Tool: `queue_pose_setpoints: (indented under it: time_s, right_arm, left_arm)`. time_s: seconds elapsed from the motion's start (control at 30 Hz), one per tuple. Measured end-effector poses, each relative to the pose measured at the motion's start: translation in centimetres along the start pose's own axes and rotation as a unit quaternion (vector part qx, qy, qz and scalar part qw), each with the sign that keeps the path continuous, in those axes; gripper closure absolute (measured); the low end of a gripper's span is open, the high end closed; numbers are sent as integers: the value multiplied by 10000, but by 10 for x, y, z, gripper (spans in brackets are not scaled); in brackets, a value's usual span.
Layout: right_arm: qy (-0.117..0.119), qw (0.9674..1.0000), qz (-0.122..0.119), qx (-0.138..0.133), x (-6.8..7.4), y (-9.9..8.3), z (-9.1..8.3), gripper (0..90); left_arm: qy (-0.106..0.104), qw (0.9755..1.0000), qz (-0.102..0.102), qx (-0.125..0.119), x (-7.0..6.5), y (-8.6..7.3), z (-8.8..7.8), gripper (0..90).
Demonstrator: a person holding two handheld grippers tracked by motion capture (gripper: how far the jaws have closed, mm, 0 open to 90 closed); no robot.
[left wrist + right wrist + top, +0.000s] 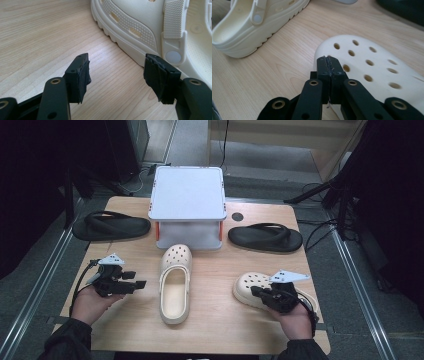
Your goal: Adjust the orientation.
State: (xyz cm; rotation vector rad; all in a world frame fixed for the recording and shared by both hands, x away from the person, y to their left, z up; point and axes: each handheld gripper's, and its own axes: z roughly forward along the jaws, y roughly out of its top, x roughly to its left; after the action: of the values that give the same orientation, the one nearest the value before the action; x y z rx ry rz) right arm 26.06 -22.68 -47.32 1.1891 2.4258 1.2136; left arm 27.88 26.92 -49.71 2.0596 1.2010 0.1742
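The left gripper (141, 284) has its fingers wide apart, holding nothing, just beside the middle cream clog (175, 285) on the table (125, 320). The right gripper (328, 65) has its fingers pressed together, over the toe of the right cream clog (372, 67).

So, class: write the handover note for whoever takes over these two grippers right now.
Left gripper: open, holding nothing, just left of the middle cream clog.
Right gripper: shut, holding nothing, over the toe of the right cream clog.
Both clogs lie apart on the table in front of the white rack; a black flip-flop lies at each side of it.
Done: nothing gripped.
Left: probably pairing or shelving the clogs.
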Motion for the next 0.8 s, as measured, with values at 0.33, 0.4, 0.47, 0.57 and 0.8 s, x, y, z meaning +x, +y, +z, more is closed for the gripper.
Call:
queue_pose_setpoints:
  time_s: [0.33,0.4,0.47,0.57,0.8]
  right_arm:
    - [-185,9996,49,-190,-12,-5,-28,817]
    - [-213,9996,28,-197,-13,-6,-32,806]
    - [-218,9996,18,-184,-13,-7,-36,795]
    - [-201,9995,46,-228,-13,-8,-41,775]
    - [-331,9989,10,-337,-13,-12,-56,752]
  left_arm:
    - [-57,9999,32,87,-2,2,4,375]
    - [-83,9999,56,99,-1,2,5,375]
    - [-78,9999,57,110,-1,3,6,374]
    - [-95,9998,96,121,-2,5,7,373]
    - [-153,9997,130,168,-3,7,12,371]
